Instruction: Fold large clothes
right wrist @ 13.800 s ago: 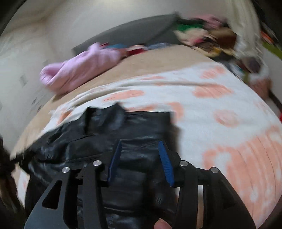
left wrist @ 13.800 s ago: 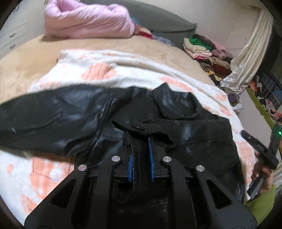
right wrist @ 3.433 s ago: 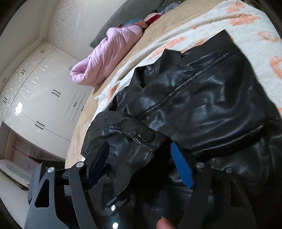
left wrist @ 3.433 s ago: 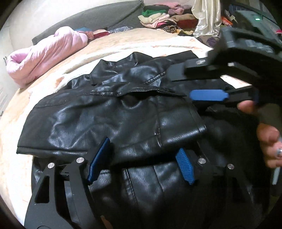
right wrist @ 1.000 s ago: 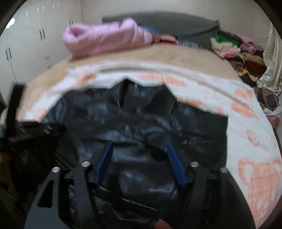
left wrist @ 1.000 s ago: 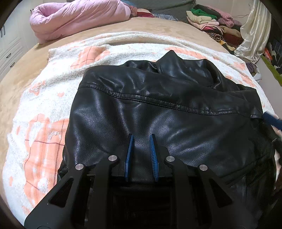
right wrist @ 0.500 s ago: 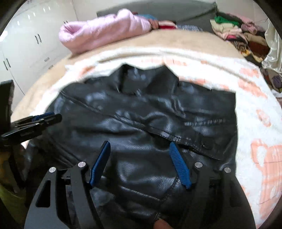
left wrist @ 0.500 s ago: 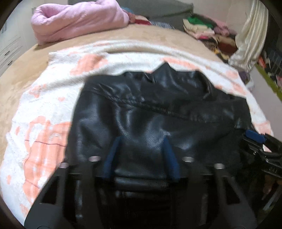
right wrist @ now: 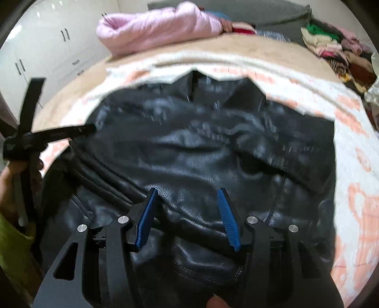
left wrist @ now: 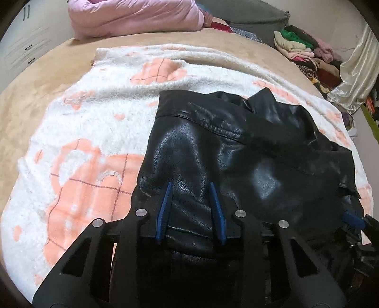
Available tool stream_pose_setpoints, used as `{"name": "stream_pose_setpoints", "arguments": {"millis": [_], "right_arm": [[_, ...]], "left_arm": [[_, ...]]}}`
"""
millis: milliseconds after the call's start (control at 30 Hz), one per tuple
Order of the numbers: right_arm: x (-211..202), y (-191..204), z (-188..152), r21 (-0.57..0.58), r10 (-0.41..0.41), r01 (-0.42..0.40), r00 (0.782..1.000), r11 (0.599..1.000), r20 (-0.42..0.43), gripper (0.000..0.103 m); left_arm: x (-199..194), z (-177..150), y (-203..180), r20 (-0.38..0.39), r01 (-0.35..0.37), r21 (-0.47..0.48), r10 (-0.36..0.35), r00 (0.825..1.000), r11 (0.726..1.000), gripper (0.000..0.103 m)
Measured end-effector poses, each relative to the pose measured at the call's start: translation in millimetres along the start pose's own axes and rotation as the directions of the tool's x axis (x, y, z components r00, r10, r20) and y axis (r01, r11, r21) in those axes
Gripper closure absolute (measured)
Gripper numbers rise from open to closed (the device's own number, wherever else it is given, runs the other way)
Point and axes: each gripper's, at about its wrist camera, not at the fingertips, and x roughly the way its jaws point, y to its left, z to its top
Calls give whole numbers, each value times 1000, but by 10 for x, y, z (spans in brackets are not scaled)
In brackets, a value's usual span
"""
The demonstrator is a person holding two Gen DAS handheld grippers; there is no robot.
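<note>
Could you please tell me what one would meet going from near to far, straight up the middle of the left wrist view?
Left gripper → black leather jacket → white and orange blanket → tan bedspread → pink quilt.

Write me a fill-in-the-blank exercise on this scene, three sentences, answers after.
1. The jacket on the blanket is ____ in colour.
2. The right gripper, over the jacket, has its jaws ____.
3. The bundle at the far end of the bed is ____ in colour.

Answers: black; open; pink
</note>
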Motion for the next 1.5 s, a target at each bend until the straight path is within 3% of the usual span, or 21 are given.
{"name": "stream_pose_setpoints", "arguments": {"millis": [100,200,267,300,333,400,600,667,1200,1500], "right_arm": [[36,-8,-15,5,3,-3,1000,1000,-10,53],[-100,-23,-11,8,28,-28,999,1000,32,52],[-170,-13,-1,4,25,-25,998,1000,58,50],[-217,-6,0,-1,18,-18,997,1000,74,45],[-259,-8,1,0,18,-18,996,1000,88,41],[-340,-15,3,10,12,-13,994,1000,112,23],[-491,-70,4,35,-16,10,986,999,164,8],[-554,-100,6,47,-20,11,982,999,188,6],[-1004,-42,29,87,-44,17,946,996,322,4],[-1205,61,-86,104,-46,9,935,995,352,4]], "left_arm": [[-44,-11,-20,9,-4,9,3,1000,1000,78],[-150,-15,-45,29,0,19,-1,1000,1000,77],[-191,-20,-51,34,14,16,-15,999,1000,69],[-228,-33,-50,38,20,15,-20,999,1000,67],[-263,-36,-66,43,22,16,-22,999,1000,62],[-328,-38,-102,58,21,23,-22,998,1000,51],[-507,-36,-189,81,49,25,-51,995,998,28],[-551,-25,-225,87,54,33,-57,995,998,11],[-925,-126,-400,141,97,89,-109,984,991,10],[-1110,-252,-447,144,117,132,-136,980,984,10]]}}
